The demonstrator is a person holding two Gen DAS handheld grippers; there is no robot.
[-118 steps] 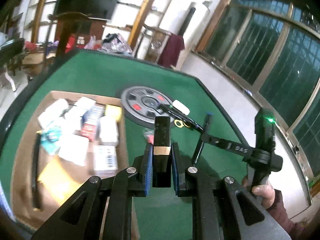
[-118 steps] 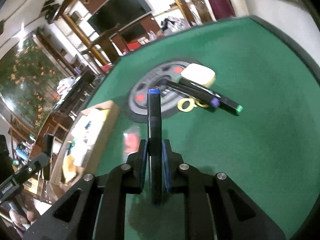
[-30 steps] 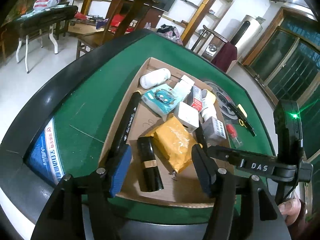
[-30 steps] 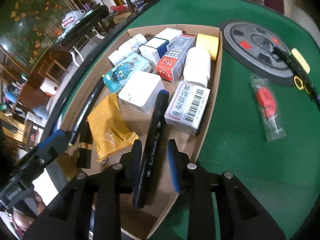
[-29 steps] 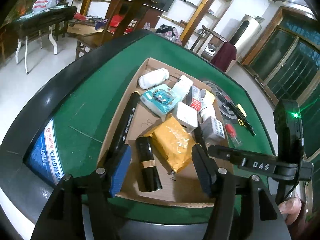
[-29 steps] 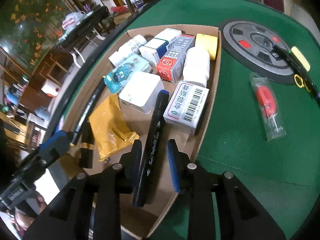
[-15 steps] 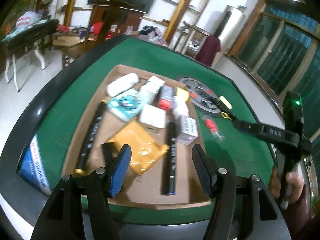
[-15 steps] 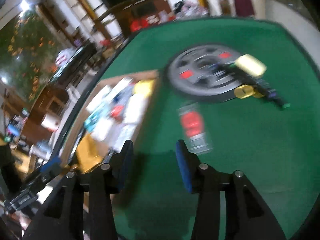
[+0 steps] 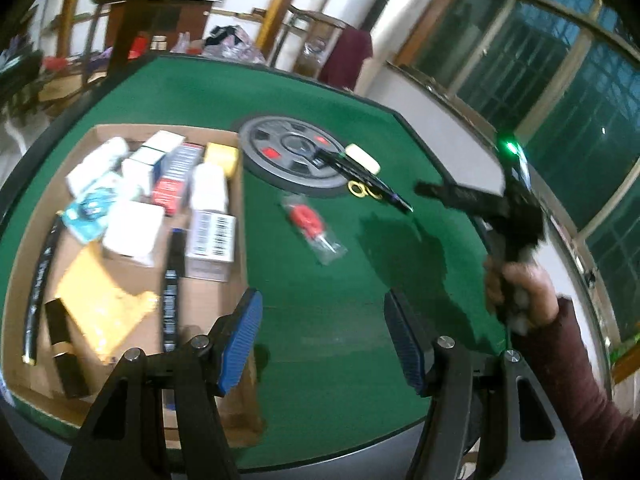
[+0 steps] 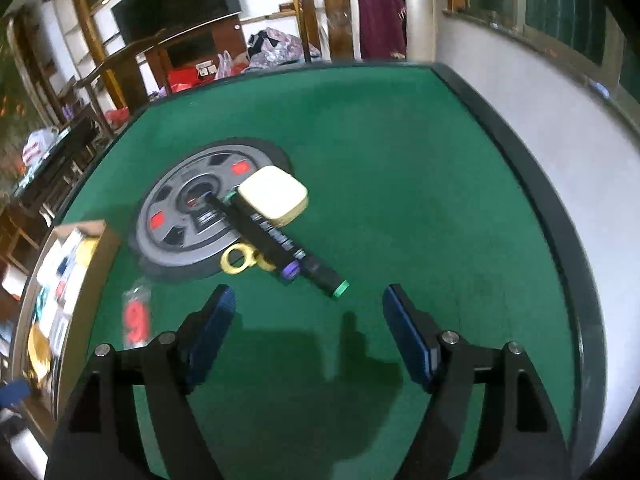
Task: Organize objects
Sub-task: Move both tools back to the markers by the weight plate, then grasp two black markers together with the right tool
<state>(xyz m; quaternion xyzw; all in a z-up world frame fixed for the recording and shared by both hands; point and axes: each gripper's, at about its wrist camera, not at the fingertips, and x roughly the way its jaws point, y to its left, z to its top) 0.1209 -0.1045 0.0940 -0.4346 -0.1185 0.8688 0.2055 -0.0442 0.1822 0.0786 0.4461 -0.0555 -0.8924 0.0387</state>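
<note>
Both drops done; you've swung back toward the loose pile.

Your left gripper (image 9: 322,336) and right gripper (image 10: 308,332) now gape empty. The marker (image 9: 171,276) you carried lies in the box (image 9: 240,216); next, the pens (image 10: 276,242) on the disc (image 10: 176,220), near the red packet (image 9: 310,224).

Left wrist view looks down from the near table edge, over box (image 9: 120,240) and disc (image 9: 294,156). Right wrist view sits closer, facing the same disc (image 10: 200,216).
</note>
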